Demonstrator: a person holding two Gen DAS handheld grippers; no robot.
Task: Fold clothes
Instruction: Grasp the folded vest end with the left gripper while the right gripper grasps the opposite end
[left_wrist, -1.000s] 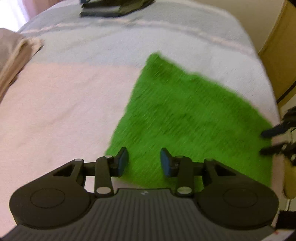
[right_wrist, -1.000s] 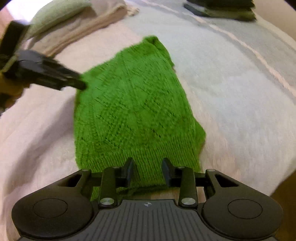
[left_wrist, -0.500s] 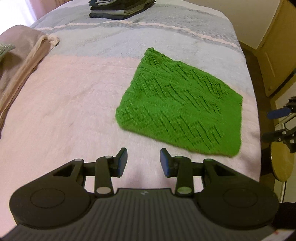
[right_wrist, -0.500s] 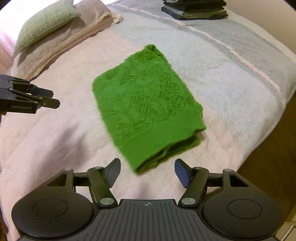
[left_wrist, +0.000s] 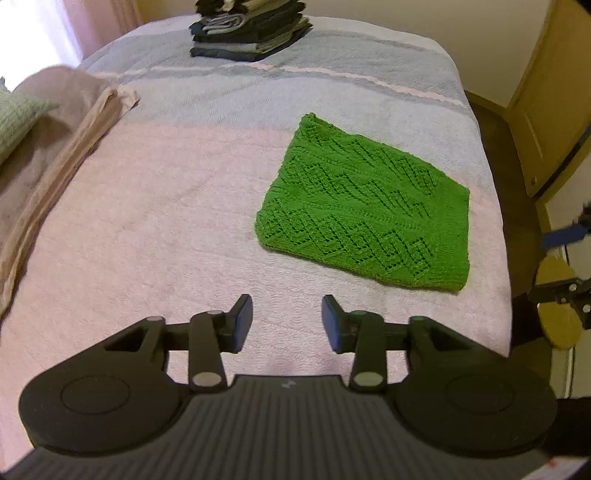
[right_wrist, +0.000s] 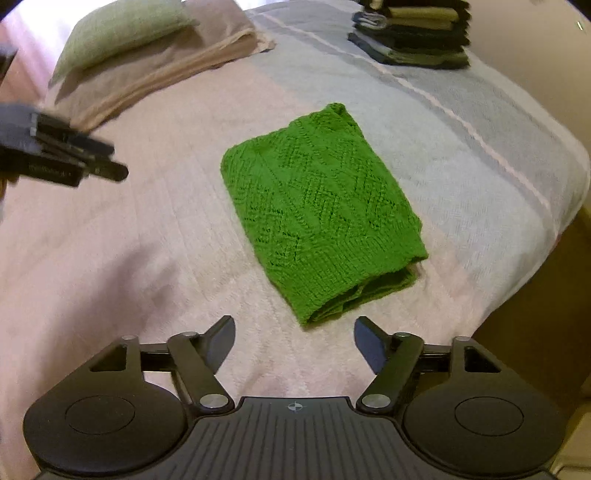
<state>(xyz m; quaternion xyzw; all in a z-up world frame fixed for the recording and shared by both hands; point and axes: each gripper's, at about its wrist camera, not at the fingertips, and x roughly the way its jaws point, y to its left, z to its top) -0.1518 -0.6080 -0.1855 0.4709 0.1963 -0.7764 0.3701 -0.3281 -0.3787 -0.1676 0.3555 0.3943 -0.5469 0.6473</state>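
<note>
A green knitted garment (left_wrist: 365, 206) lies folded into a flat rectangle on the bed, right of centre in the left wrist view; it shows at centre (right_wrist: 317, 206) in the right wrist view, layered open edge nearest the camera. My left gripper (left_wrist: 287, 319) hovers open over the pink blanket, short of the garment's near left corner, empty. It shows blurred at the left edge (right_wrist: 74, 162) of the right wrist view. My right gripper (right_wrist: 294, 341) is wide open just short of the garment's near edge, empty. A part of it shows at the right edge (left_wrist: 565, 291) of the left wrist view.
A stack of dark folded clothes (left_wrist: 251, 31) sits at the far end of the bed (right_wrist: 410, 33). A beige folded blanket (left_wrist: 55, 147) and a green pillow (right_wrist: 122, 29) lie along the left side. The bed's right edge (left_wrist: 498, 221) drops to a wooden floor and a door (left_wrist: 546, 92).
Both grippers have pulled back and up from the green garment, which lies still. The right gripper, shut narrow on the hem a second ago, has let go and opened wide.
</note>
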